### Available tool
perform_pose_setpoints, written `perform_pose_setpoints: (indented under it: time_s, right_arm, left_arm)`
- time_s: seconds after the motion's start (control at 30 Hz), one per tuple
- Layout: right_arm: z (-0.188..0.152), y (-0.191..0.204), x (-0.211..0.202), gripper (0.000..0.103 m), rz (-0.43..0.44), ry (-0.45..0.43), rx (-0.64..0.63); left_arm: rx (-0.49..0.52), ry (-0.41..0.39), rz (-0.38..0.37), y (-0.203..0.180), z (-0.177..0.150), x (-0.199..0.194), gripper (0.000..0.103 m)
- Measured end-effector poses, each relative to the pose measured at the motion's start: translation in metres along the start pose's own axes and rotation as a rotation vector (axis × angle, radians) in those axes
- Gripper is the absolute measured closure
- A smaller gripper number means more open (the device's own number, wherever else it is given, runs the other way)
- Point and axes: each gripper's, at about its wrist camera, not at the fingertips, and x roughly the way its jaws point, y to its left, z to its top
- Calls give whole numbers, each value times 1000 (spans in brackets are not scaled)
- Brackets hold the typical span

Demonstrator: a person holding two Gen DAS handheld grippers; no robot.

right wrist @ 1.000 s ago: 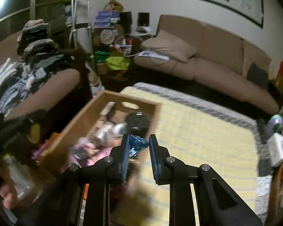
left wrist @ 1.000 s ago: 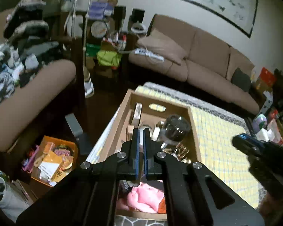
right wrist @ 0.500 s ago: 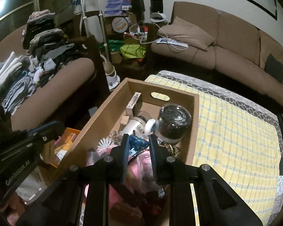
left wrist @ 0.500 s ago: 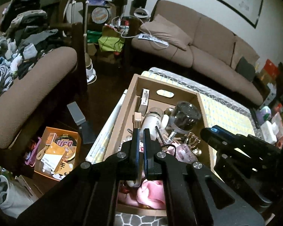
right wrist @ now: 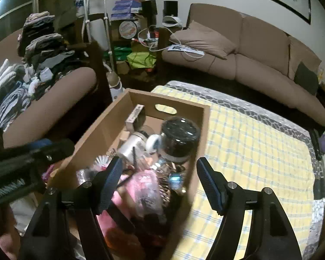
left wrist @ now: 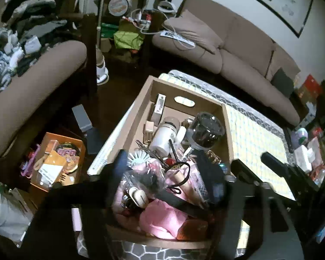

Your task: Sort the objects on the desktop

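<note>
Left wrist view: the left tool (left wrist: 175, 173) hangs over the near half of the cardboard box (left wrist: 227, 125), blurred. Its jaws have just been opening and now stand wide, nothing pressed between them. Between and below the fingers lies the box's clutter: a clear bag of pink items (left wrist: 162, 182), a black loop of cord (left wrist: 179, 173) and a pink cloth (left wrist: 160, 218) at the near end. Farther in lie a white bottle (left wrist: 164, 136) on its side and a dark glass jar (left wrist: 207, 130) against the right wall, with a small upright carton (left wrist: 159, 106) in the far left corner. The box stands on a surface covered by a yellow checked cloth (left wrist: 253, 138). The right tool (left wrist: 277, 166) enters from the right edge, over the cloth beside the box.

Right wrist view: the right tool (right wrist: 160, 186) also has jaws that have just been opening; they stand wide and empty. Its left finger is over the box contents, its right finger over the cloth (right wrist: 249, 151) just outside the box's right wall (right wrist: 202, 134). The jar (right wrist: 179, 138) and white bottle (right wrist: 131, 146) sit beyond the fingertips, a white roll (right wrist: 152, 143) between them. The left tool (right wrist: 32, 158) shows at the left edge, outside the box. A brown sofa (right wrist: 260, 49) runs along the far wall.
</note>
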Motion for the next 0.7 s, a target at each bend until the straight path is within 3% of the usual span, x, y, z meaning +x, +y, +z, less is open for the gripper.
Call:
perform_pose_setpoints:
  time_s: [0.07, 0.13, 0.33, 0.47, 0.57, 0.7]
  right_arm:
    - [-4, -8, -7, 29, -1, 1, 12]
    - [-6, -12, -14, 28, 0, -2, 17]
    - [-16, -20, -48, 24, 6, -27, 31]
    - [-28, -22, -76, 20, 12, -44, 23]
    - [-46, -28, -92, 11, -3, -55, 45]
    - [-80, -29, -104, 11, -30, -17, 27]
  left_arm:
    - [13, -14, 34, -4, 0, -7, 19]
    - [32, -28, 66, -11, 0, -16, 13]
    - [74, -67, 108, -29, -4, -47, 3]
    - [84, -66, 101, -36, -11, -56, 2]
    - [83, -73, 107, -39, -22, -54, 1]
    - [63, 4, 117, -36, -47, -46, 1]
